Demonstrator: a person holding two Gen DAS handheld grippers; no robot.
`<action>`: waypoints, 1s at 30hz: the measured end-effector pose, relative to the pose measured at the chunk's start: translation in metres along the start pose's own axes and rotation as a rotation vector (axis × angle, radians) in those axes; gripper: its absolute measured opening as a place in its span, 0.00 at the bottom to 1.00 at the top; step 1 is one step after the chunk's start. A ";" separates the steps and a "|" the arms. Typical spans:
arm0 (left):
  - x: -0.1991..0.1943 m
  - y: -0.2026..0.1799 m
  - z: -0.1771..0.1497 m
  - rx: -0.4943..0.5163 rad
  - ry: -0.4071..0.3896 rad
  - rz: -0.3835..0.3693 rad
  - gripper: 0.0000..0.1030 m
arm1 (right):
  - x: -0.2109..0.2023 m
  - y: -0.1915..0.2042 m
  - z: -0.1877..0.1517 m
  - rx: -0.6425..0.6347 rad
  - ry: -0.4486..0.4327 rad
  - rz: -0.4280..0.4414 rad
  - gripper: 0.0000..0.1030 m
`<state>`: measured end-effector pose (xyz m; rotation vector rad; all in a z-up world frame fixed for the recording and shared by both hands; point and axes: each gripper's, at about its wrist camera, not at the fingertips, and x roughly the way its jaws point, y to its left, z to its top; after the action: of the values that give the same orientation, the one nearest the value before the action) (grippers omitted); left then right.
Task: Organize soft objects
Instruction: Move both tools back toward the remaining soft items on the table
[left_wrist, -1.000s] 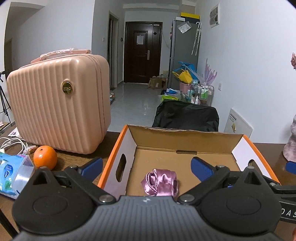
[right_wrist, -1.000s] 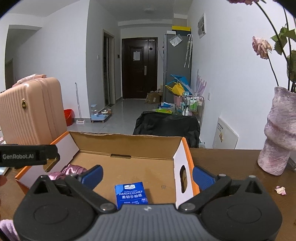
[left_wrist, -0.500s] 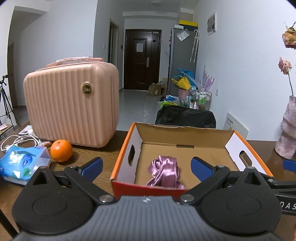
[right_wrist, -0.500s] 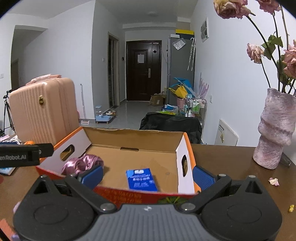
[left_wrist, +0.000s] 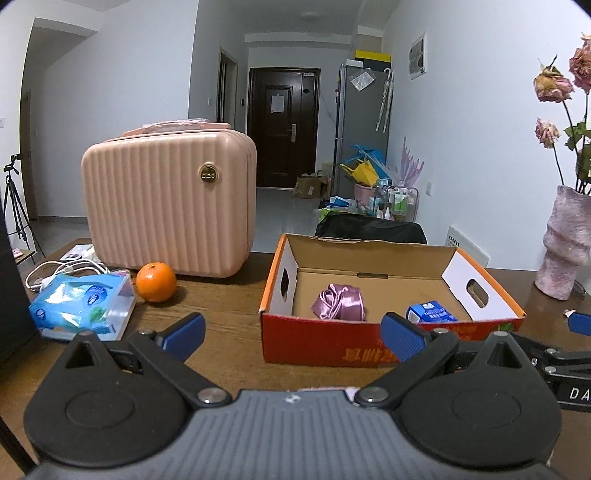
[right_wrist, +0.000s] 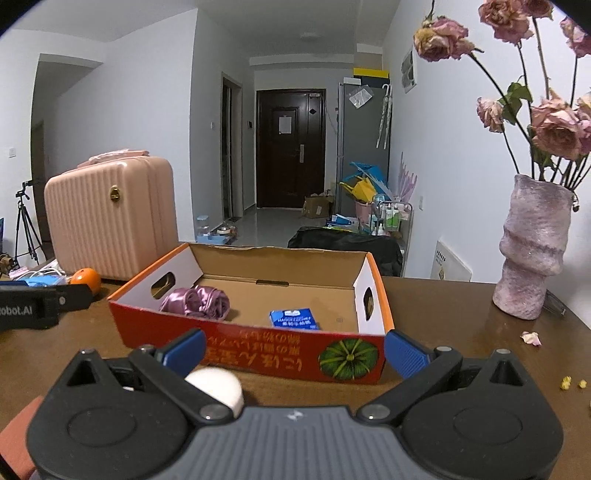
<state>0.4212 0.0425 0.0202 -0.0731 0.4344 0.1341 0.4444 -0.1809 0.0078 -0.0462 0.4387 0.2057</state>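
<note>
A brown table (left_wrist: 225, 317) holds many things. On its left side stands a big pink case (left_wrist: 170, 206) with lines down its front. Just in front of the case sits an orange (left_wrist: 156, 282). Beside the orange lies a blue pack of tissues (left_wrist: 83, 304), with white cords (left_wrist: 55, 267) behind it. On the right side of the table stands a bumpy pink vase (right_wrist: 533, 251) with dried roses (right_wrist: 554, 125) in it. A few petals (right_wrist: 530, 338) lie on the table near the vase.

In the middle sits an open cardboard box (right_wrist: 251, 349). Its near wall is red with a green pumpkin picture, and this wall stands between both grippers and the things inside. The box is longer from left to right, and its open top faces up.

Inside the box, on the left, lies a shiny purple cloth (right_wrist: 197, 302), all scrunched up in soft folds. It is too bunched to tell which way it points. To its right, apart from it, a small blue tissue packet (right_wrist: 293, 319) lies flat.

The left gripper (left_wrist: 291, 332) hangs in front of the box with its jaws wide apart and nothing in them. The right gripper (right_wrist: 295, 350) also has its jaws wide apart. A round white thing (right_wrist: 218, 386) sits on the table just by its left finger.
</note>
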 end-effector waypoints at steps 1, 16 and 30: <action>-0.004 0.001 -0.002 0.001 -0.002 -0.002 1.00 | -0.004 0.001 -0.002 0.000 -0.002 -0.001 1.00; -0.060 0.024 -0.038 -0.002 -0.010 -0.007 1.00 | -0.066 0.027 -0.036 -0.028 -0.043 -0.001 1.00; -0.091 0.041 -0.070 0.008 0.010 -0.021 1.00 | -0.101 0.042 -0.062 -0.018 -0.041 0.030 1.00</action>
<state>0.3048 0.0653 -0.0066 -0.0703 0.4443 0.1117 0.3205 -0.1640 -0.0052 -0.0528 0.3974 0.2398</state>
